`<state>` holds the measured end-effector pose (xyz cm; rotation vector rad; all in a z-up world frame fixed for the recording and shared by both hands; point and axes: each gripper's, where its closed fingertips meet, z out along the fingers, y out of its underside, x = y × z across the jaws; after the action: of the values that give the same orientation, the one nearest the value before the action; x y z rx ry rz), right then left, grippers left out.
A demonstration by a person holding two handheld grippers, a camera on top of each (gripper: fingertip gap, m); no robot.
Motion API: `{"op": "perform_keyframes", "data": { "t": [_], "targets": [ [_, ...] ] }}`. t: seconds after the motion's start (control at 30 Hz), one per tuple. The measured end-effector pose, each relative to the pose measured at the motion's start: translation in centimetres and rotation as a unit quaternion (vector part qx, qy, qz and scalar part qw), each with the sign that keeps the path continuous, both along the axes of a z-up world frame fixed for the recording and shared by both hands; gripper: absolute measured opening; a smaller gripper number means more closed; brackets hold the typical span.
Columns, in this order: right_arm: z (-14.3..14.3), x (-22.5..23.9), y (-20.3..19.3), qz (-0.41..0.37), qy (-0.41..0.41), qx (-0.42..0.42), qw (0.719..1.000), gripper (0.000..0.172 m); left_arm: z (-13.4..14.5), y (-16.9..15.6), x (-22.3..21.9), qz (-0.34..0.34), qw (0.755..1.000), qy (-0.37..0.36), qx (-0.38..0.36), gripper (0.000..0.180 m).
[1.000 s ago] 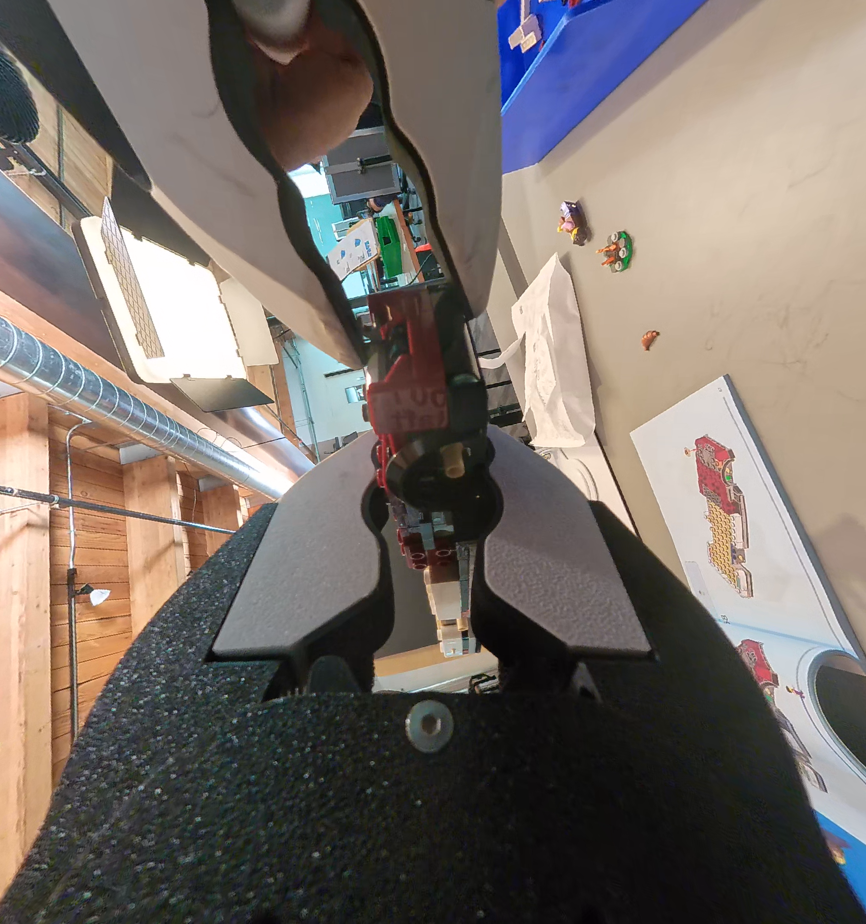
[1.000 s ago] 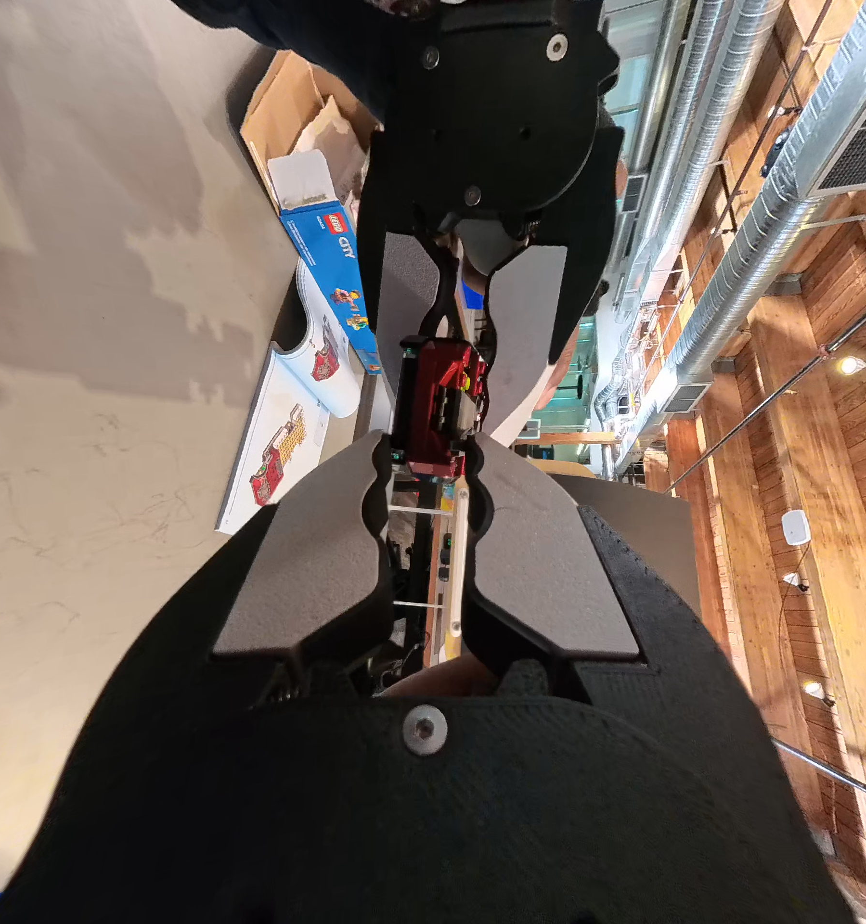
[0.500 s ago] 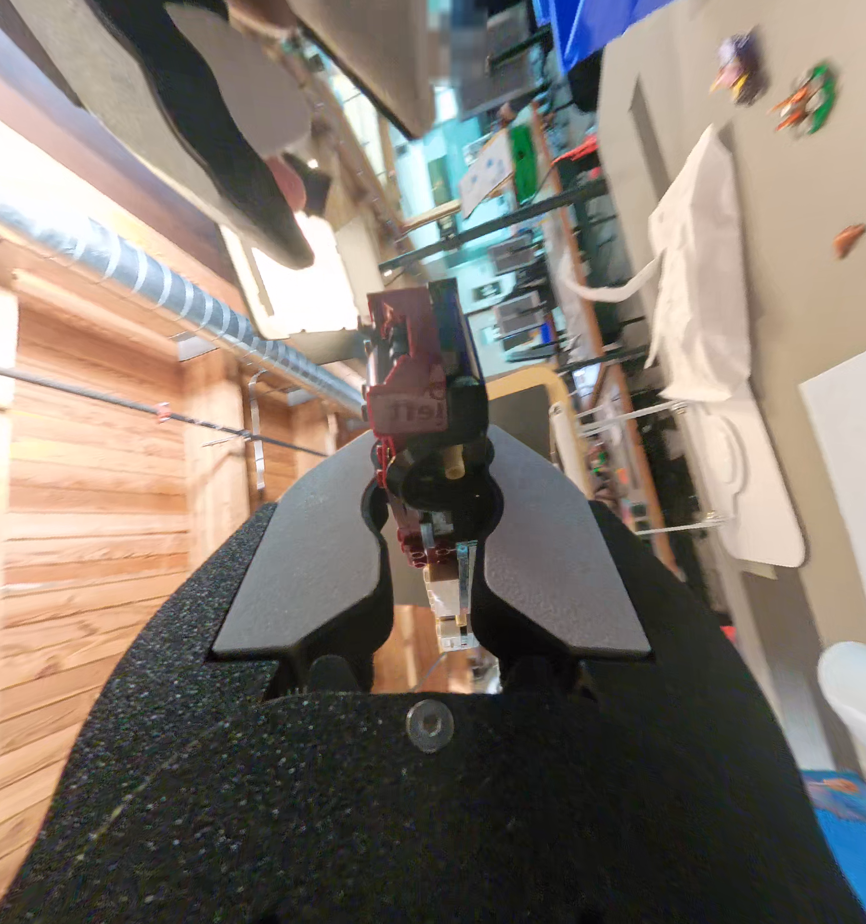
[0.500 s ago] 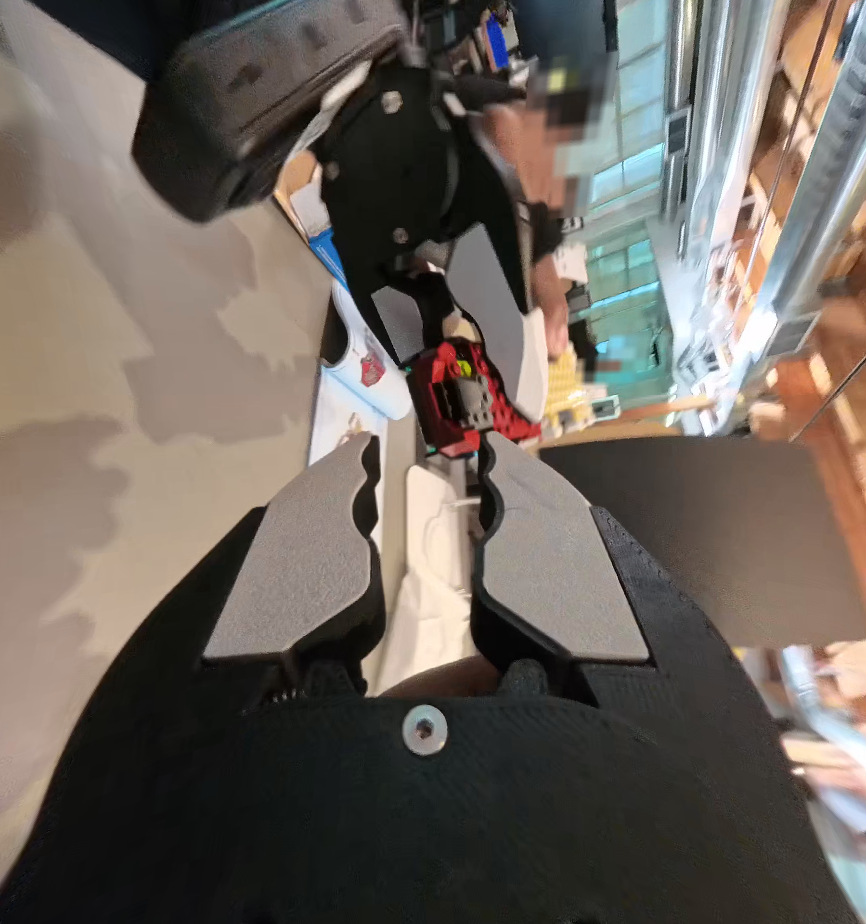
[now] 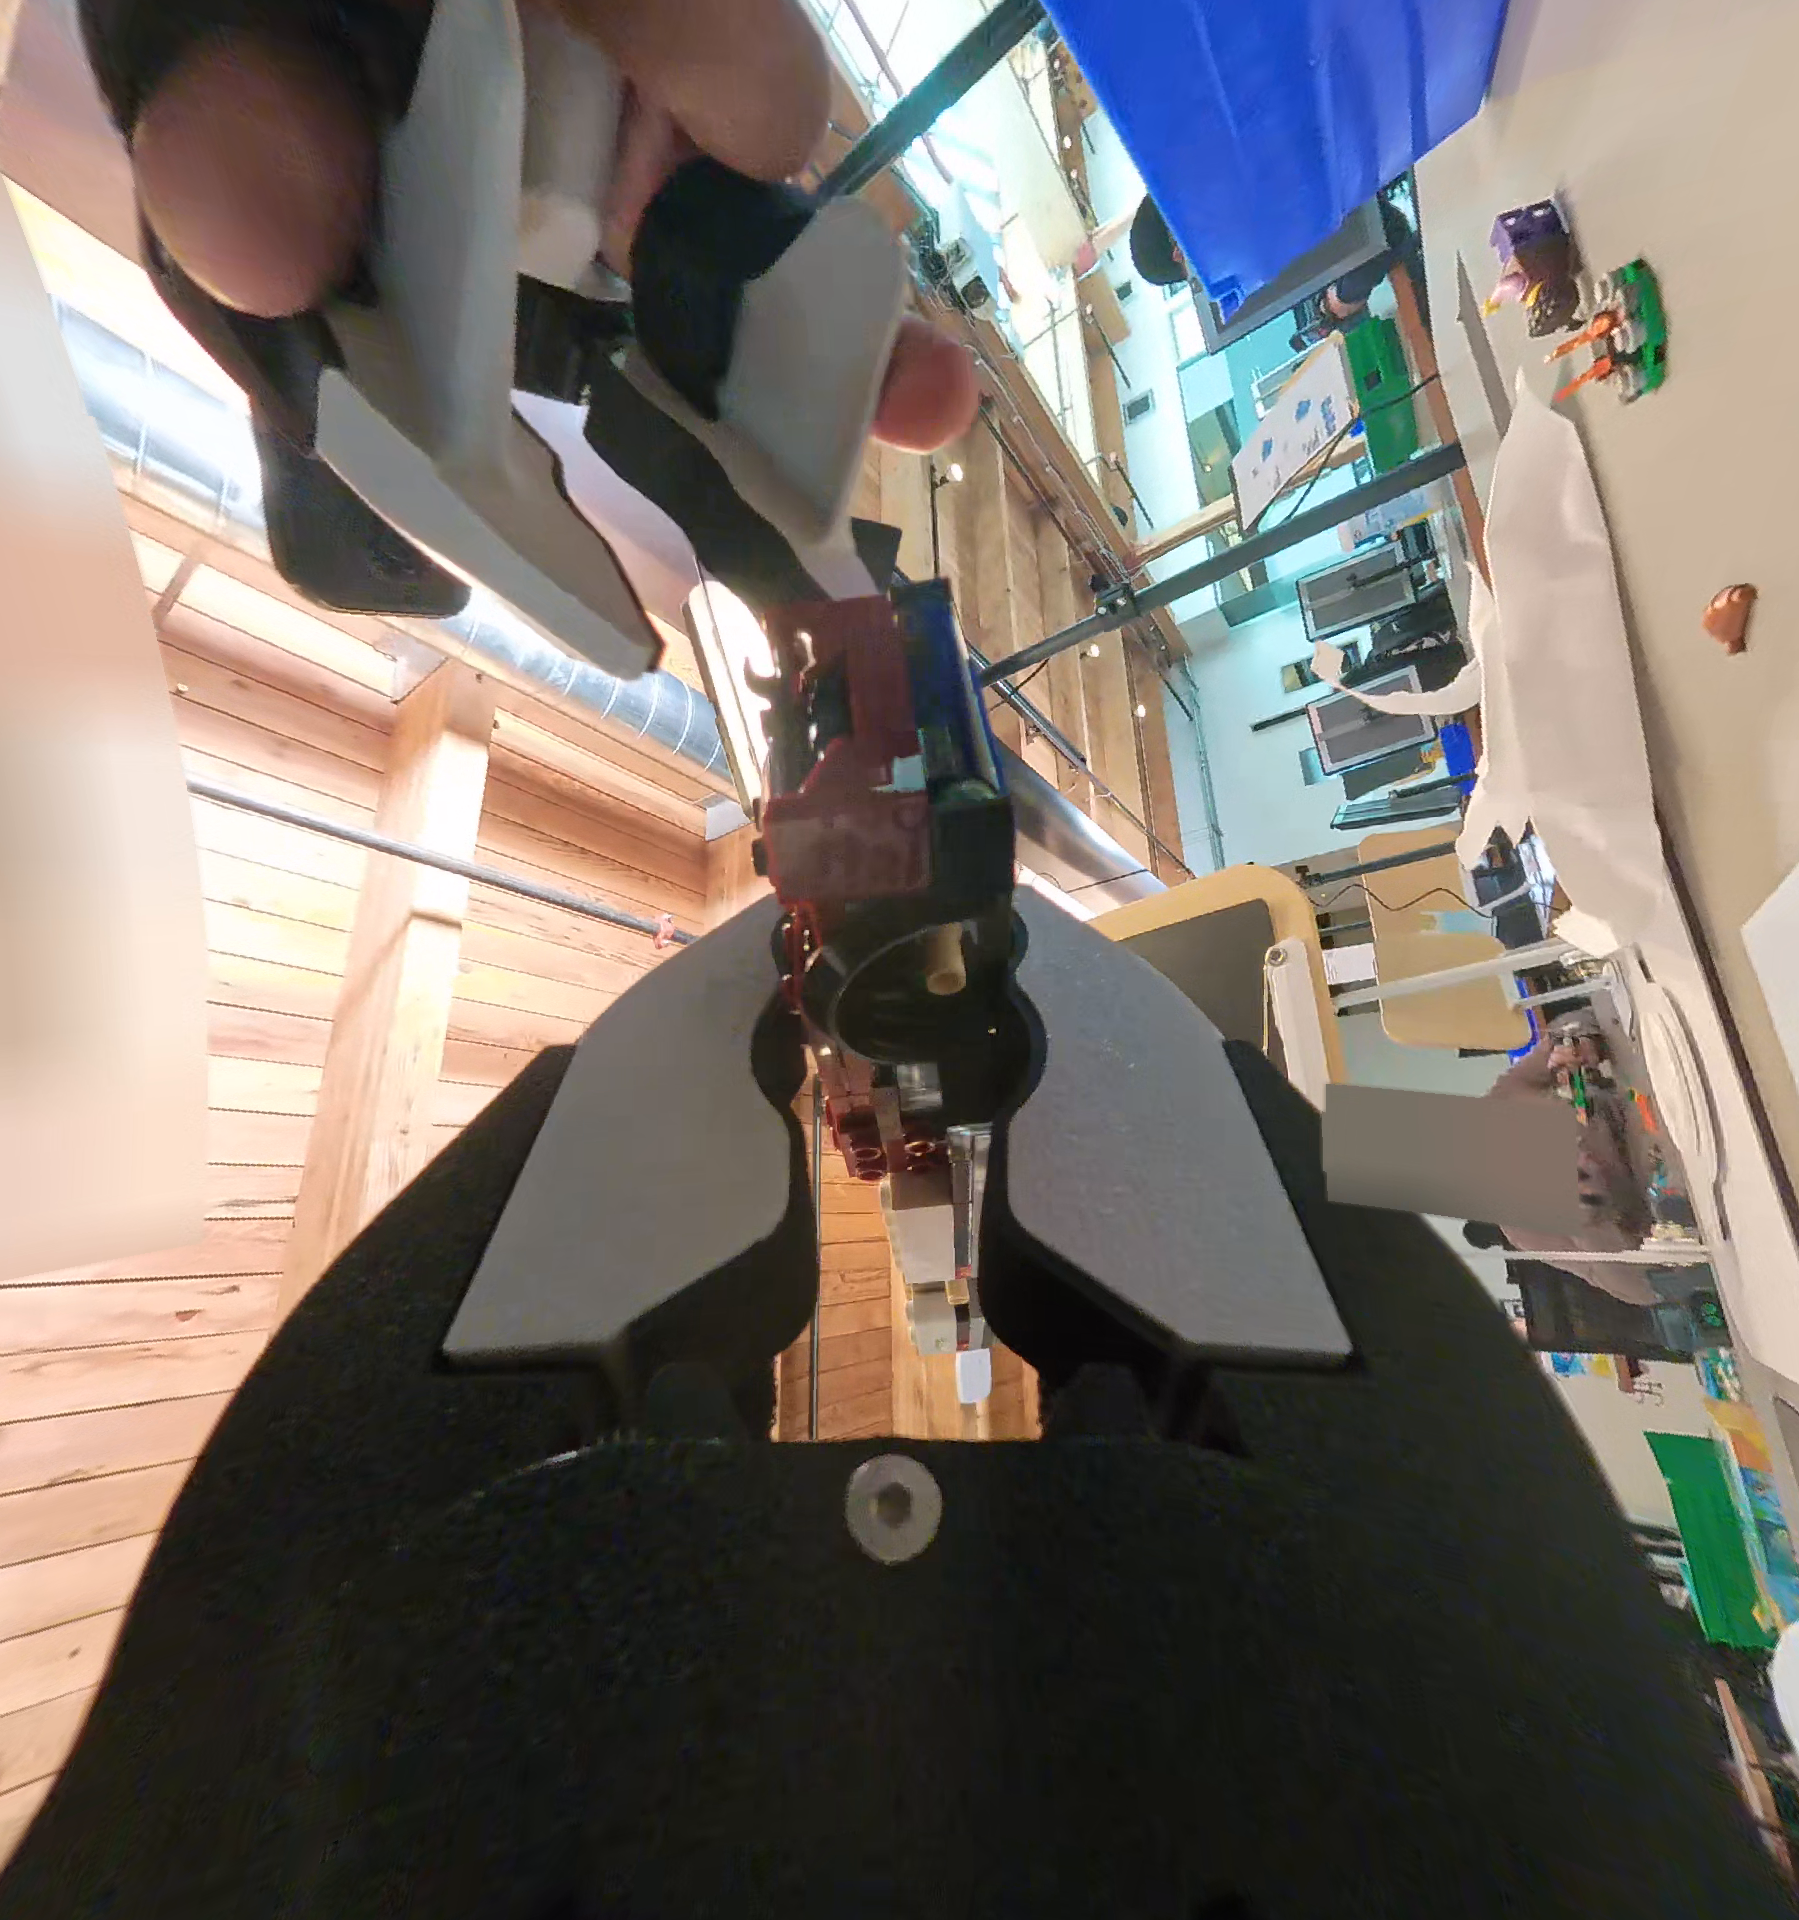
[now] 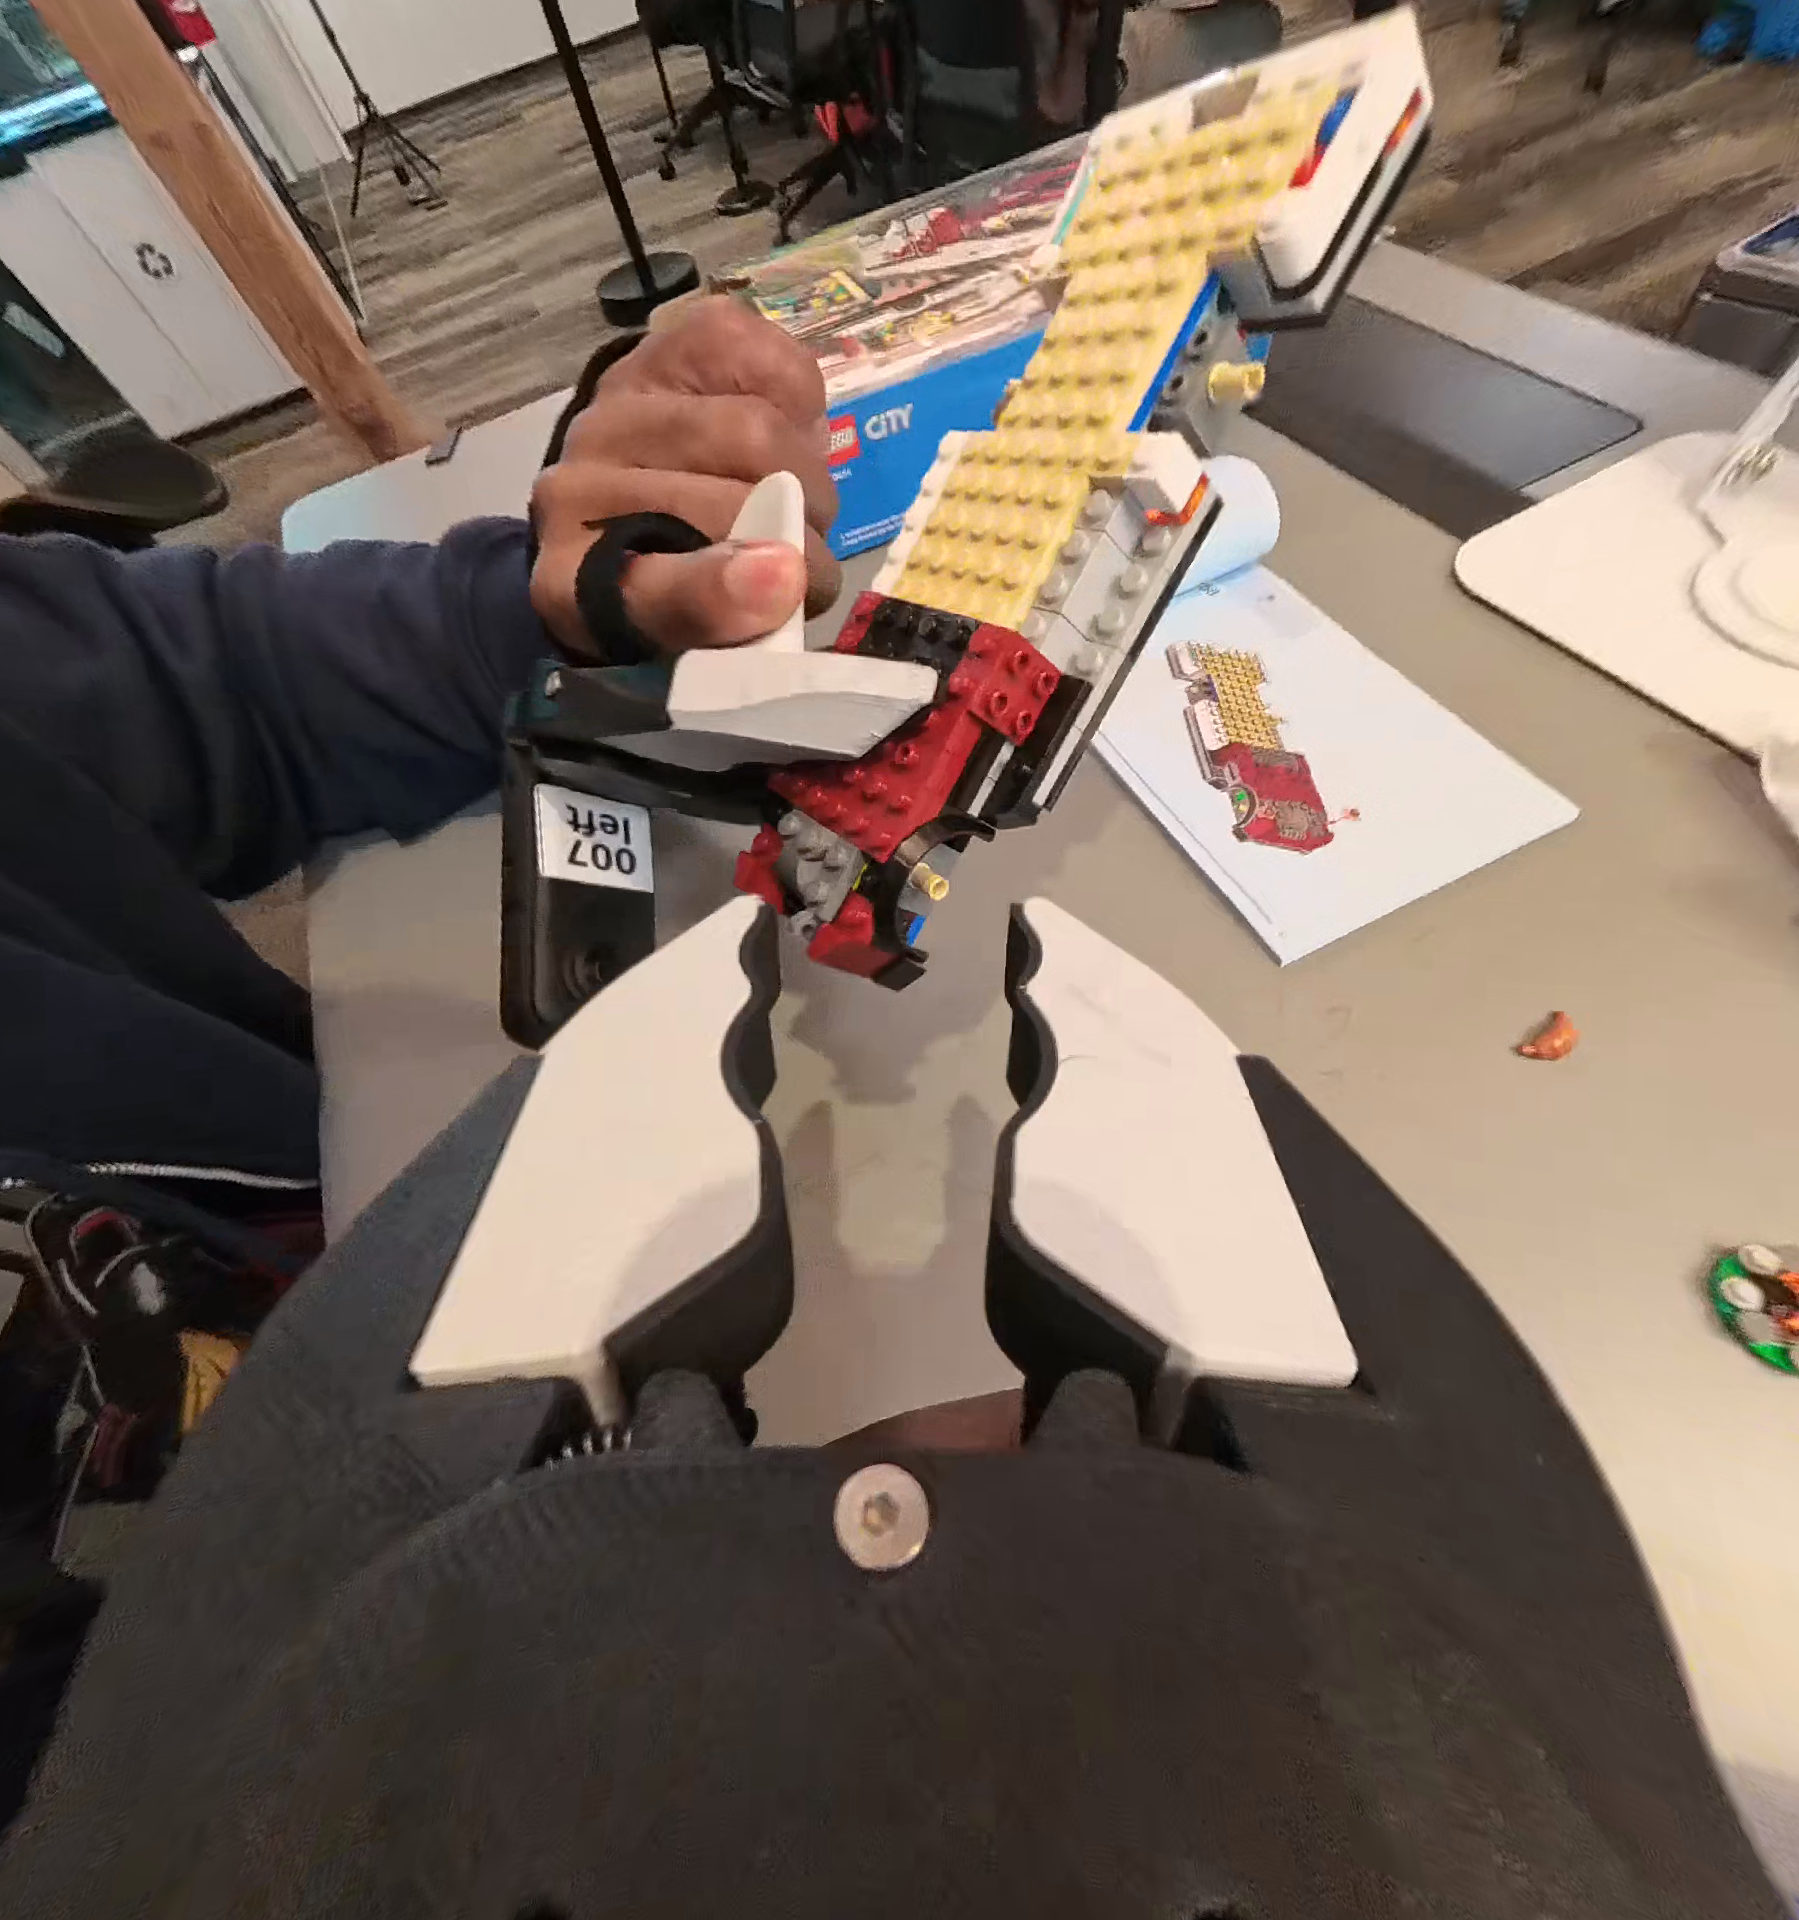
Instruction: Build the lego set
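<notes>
Jaws of the left gripper pinch a brick-built vehicle model at its red and black end, both pads pressed against it. The model is held clear above the grey table, its long tan studded deck slanting up and away. A hand in a dark sleeve grips that tool, thumb forward along its top, 1 finger through a black loop. Jaws of the right gripper stand spread and bare just below the model's red nose, not touching it. On the table beyond lie an open instruction booklet, a blue set box, a small orange piece and a green round piece.
</notes>
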<state>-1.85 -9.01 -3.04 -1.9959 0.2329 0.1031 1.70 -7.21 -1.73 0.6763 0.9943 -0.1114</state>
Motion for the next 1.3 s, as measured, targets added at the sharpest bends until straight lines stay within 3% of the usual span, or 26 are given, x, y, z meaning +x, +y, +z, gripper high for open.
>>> {"op": "perform_keyframes", "data": {
  "t": [0.23,0.53,1.3],
  "targets": [
    [-1.6,0.0,0.4,0.014,0.056,0.011,0.998,0.037,-0.4,-0.5,-0.1,-0.007,1.0,-0.002,-0.006,0.033],
    [-1.5,-0.9,0.3,0.044,0.094,0.034,0.994,0.028,-0.5,-1.2,-0.8,-0.029,0.999,-0.013,-0.005,0.033],
    [-1.6,-1.2,0.2,0.06,0.085,0.047,0.993,0.022,-0.4,-1.2,-1.2,-0.032,0.999,-0.01,-0.009,0.033]
  ]
}}
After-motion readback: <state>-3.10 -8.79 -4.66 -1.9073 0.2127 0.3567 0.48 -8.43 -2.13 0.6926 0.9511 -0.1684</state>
